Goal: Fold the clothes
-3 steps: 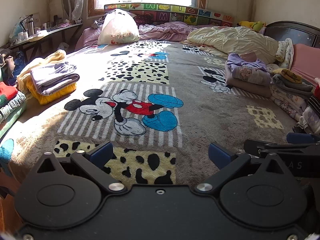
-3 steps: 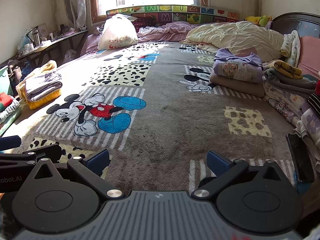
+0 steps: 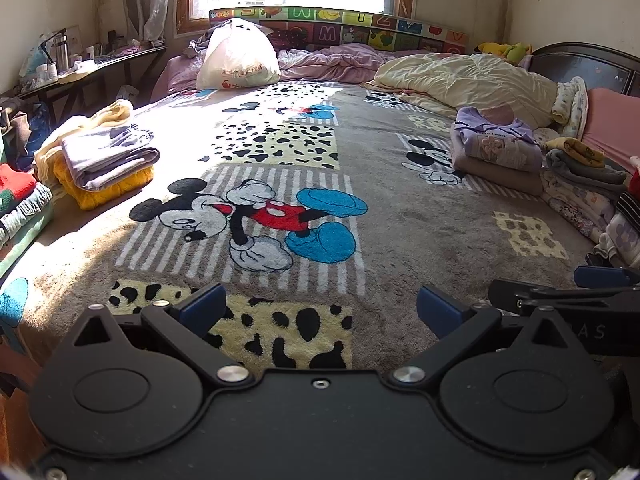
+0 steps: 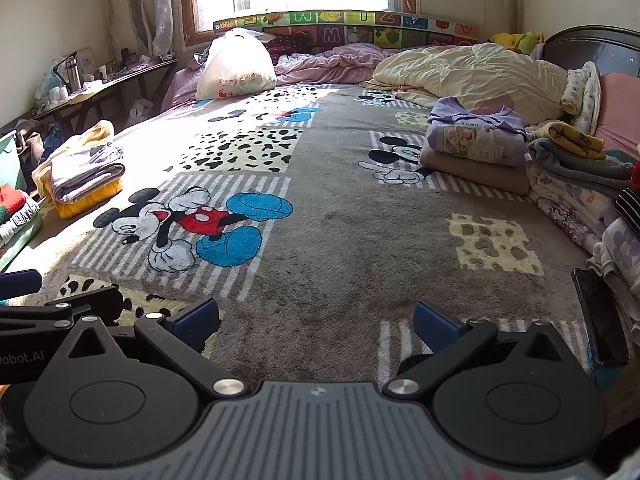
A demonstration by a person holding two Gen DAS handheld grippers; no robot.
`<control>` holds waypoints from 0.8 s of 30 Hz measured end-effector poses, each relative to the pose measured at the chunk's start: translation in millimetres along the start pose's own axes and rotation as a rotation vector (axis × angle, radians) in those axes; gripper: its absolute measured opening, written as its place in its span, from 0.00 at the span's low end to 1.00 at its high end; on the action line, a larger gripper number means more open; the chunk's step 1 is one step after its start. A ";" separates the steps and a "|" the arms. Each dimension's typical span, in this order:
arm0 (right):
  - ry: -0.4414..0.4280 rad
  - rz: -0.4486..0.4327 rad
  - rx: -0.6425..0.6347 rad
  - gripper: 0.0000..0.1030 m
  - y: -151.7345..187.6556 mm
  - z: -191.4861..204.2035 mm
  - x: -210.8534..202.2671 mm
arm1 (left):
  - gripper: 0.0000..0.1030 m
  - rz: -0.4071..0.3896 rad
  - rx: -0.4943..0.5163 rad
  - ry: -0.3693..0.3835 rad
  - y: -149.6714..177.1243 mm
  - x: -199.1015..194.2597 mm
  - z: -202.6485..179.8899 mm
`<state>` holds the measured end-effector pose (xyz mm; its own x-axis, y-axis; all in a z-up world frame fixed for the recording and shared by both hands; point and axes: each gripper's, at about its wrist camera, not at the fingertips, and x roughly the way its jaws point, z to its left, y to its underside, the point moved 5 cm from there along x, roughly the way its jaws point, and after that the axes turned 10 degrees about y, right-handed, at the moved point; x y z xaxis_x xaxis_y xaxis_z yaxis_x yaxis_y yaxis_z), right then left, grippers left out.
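Left wrist view: left tool (image 3: pixel 320 308) fingers spread wide apart, nothing between them, hovering low over the grey plush Mickey Mouse blanket (image 3: pixel 400 220) on the bed. Right tool (image 3: pixel 568 292) visible at the right edge, just beside the left one. Folded clothes stack, lilac-grey piece on top of mustard-yellow knit (image 3: pixel 104 168), sits at the left edge of the blanket in sunlight. Second folded stack, purple printed top on a beige piece (image 3: pixel 496 152), at the right side near the cream crumpled duvet (image 3: pixel 468 80). White stuffed plastic bag (image 3: pixel 236 56) at the far end under the window.

Right wrist view: right tool (image 4: pixel 316 320) fingers also wide apart and empty, over bare blanket (image 4: pixel 340 240). Left tool (image 4: pixel 48 312) pokes in at the left edge. Purple-on-beige stack (image 4: pixel 476 148) right of centre, well apart from the tool; lilac-on-yellow stack (image 4: pixel 84 176) far left. Loose pile of unfolded garments (image 4: pixel 580 184) along the right edge; black phone (image 4: pixel 600 316) lies flat beside it.
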<state>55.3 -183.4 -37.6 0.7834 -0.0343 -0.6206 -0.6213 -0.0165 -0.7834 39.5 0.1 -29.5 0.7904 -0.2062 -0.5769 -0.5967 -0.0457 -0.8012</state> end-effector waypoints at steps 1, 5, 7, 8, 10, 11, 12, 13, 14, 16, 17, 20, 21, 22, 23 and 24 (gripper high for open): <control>0.001 -0.001 -0.001 1.00 0.3 0.5 0.2 | 1.00 0.002 -0.003 0.000 0.0 -0.2 0.6; -0.002 0.000 0.000 1.00 0.7 -0.1 0.0 | 1.00 0.001 -0.002 -0.002 0.3 0.6 1.5; -0.004 0.001 0.002 1.00 -0.8 -1.3 -1.1 | 1.00 0.000 -0.002 -0.001 0.1 -0.1 -0.7; -0.004 0.001 0.001 1.00 0.2 0.5 -1.6 | 1.00 -0.001 -0.002 -0.001 -0.1 -0.5 -0.7; -0.004 0.001 0.001 1.00 -0.6 0.1 -1.7 | 1.00 -0.002 -0.001 -0.001 -0.5 -1.3 -0.5; -0.004 0.002 0.001 1.00 -0.9 -0.5 -1.5 | 1.00 -0.002 0.000 -0.001 -0.7 -1.7 -0.4; -0.004 0.003 0.001 1.00 -0.8 -1.0 -2.0 | 1.00 -0.003 0.000 -0.001 -0.9 -2.1 -0.3; -0.004 0.003 0.000 1.00 -0.7 -1.6 -2.5 | 1.00 -0.003 0.001 -0.001 -1.0 -2.5 -0.2; -0.003 0.003 -0.001 1.00 -0.6 -1.0 -1.5 | 1.00 -0.004 0.001 -0.001 -1.2 -2.9 -0.1; -0.001 0.002 -0.003 1.00 -0.5 -0.3 -1.5 | 1.00 -0.005 0.002 -0.001 -1.6 -3.7 0.1; 0.001 0.001 -0.004 1.00 -0.1 0.5 -1.5 | 1.00 -0.006 0.003 -0.001 -1.8 -4.1 0.1; 0.003 0.000 -0.004 1.00 -0.1 1.5 -2.2 | 1.00 -0.006 0.005 -0.004 -2.7 -4.8 -0.3; 0.005 -0.001 -0.004 1.00 0.2 2.9 -2.6 | 1.00 -0.006 0.005 -0.004 -2.6 -4.7 -0.7; 0.005 -0.001 -0.004 1.00 0.2 2.9 -2.9 | 1.00 -0.006 0.005 -0.003 -2.7 -4.7 -1.0; 0.004 -0.001 -0.003 1.00 0.1 2.8 -3.3 | 1.00 -0.006 0.005 -0.004 -2.7 -4.6 -1.5; 0.005 -0.001 -0.004 1.00 0.0 2.8 -3.7 | 1.00 -0.006 0.006 -0.005 -2.7 -4.5 -1.9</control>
<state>52.5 -180.5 -35.4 0.7838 -0.0396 -0.6197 -0.6207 -0.0203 -0.7838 37.4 -0.8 -24.4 0.7944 -0.2013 -0.5731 -0.5915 -0.0412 -0.8053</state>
